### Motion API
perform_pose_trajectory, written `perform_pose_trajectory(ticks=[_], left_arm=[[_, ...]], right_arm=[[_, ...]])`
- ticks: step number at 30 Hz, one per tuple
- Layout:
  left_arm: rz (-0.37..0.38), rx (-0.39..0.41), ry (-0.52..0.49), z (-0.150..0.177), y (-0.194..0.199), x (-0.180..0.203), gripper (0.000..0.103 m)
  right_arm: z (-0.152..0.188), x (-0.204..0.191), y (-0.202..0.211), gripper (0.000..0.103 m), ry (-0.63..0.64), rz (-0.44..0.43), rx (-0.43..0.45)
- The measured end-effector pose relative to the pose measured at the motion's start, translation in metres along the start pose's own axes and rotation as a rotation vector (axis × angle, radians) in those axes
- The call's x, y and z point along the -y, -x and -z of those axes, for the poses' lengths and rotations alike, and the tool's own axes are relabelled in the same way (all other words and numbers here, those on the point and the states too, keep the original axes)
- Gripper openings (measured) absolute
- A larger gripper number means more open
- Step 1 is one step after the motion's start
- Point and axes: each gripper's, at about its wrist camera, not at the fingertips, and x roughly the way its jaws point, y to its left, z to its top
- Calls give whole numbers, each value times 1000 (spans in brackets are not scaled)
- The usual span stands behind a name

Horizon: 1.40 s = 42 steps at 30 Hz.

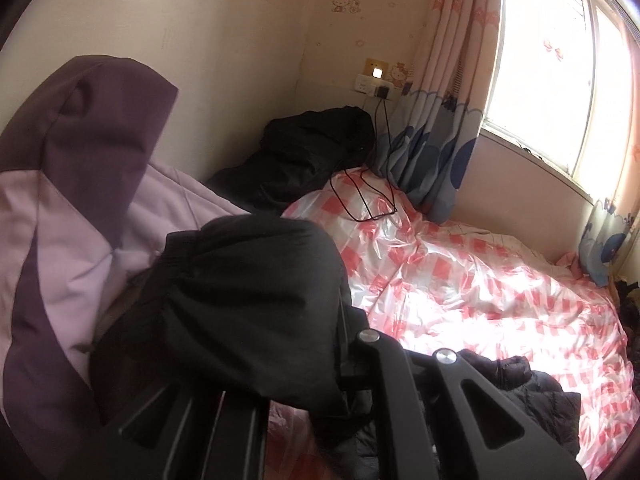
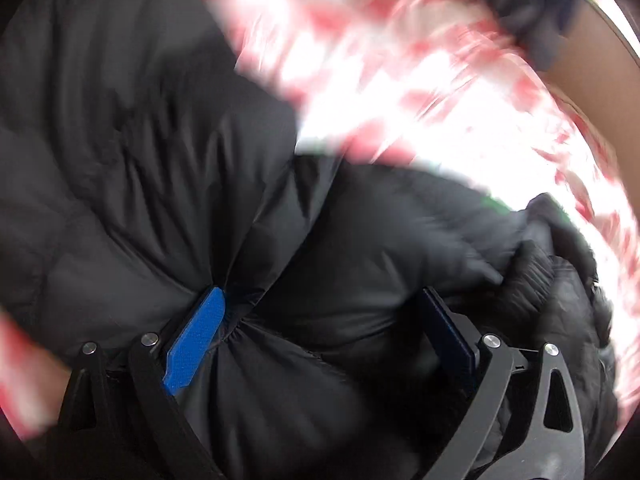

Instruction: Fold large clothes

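With both the left hand-held gripper and right hand-held gripper clamped on the black padded jacket, slick bunched fabric may slip free.

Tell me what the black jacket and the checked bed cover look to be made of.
Black jacket: probably thin synthetic shell over padding; quilted, puffy panels with a dull sheen. Checked bed cover: probably plastic sheeting; glossy, crinkled, with hard glare under the window light.

Black puffer jacket, red-and-white checked sheet, seemingly blue-padded fingers
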Motion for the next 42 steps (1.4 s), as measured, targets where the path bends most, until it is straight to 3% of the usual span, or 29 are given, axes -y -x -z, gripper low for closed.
perform_pose_trajectory(ticks=[2,8,14,17,20,22,23,29,32,38,42], left_arm=[[13,-5,-20,3,-5,4,8],[101,15,-16,7,0,13,8],[222,61,-46,6,14,63,8],[297,74,-53,6,20,97,8],[365,70,-85,11,23,140,7],[402,56,-118,17,23,170,7],[417,45,-140,23,21,185,7],[505,-64,-350,88,-3,304,7],[537,-138,-475,139,-19,360,7],[556,-284,-661,234,-53,423,7],[574,-395,-744,279,-68,440,10]], right_arm=[[3,10,11,93,-45,-67,18],[51,68,95,93,-199,-220,234],[149,151,136,94,-468,-505,314],[202,180,149,94,-620,-589,359],[248,205,162,94,-707,-537,391],[269,216,168,94,-725,-414,373],[278,220,169,94,-737,-399,377],[342,281,169,94,-1004,-601,513],[362,304,175,95,-1071,-612,561],[391,332,171,95,-1160,-632,567],[401,342,163,95,-1203,-710,583]])
